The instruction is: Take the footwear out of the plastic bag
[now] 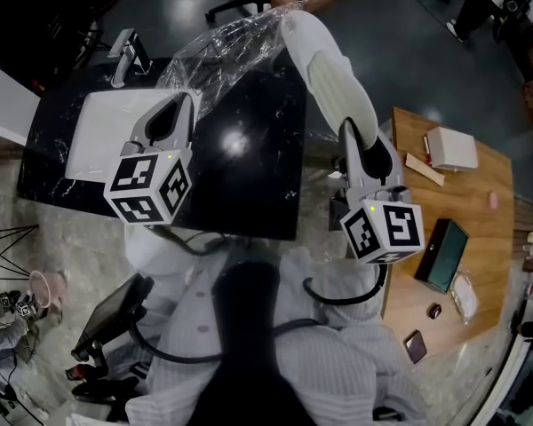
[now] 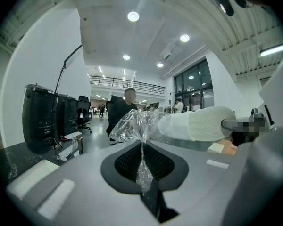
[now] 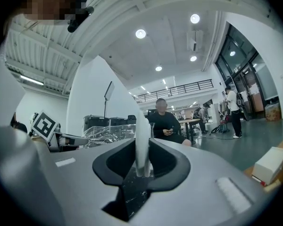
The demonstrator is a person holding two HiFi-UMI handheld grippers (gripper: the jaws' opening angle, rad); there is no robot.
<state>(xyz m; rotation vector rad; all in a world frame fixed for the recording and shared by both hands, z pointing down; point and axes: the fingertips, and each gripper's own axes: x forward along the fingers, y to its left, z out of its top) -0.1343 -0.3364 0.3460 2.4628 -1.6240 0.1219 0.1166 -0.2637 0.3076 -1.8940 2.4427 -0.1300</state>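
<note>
A long white slipper-like shoe (image 1: 330, 65) is held up over the black table (image 1: 249, 176), its toe end still inside the crumpled clear plastic bag (image 1: 220, 50). My right gripper (image 1: 362, 140) is shut on the shoe's heel end; in the right gripper view the white edge of the shoe (image 3: 142, 140) stands upright between the jaws of that gripper (image 3: 141, 169). My left gripper (image 1: 179, 106) is shut on a twisted strip of the bag (image 2: 142, 166), pinched between the jaws of this gripper (image 2: 144, 175). From there the shoe (image 2: 203, 124) pokes out of the bag (image 2: 132, 124) to the right.
A white sheet (image 1: 107, 136) lies on the black table's left part. The wooden table (image 1: 480, 202) at the right carries a white box (image 1: 451, 147), a dark flat case (image 1: 444, 254) and small items. A person (image 3: 165, 119) sits beyond the table.
</note>
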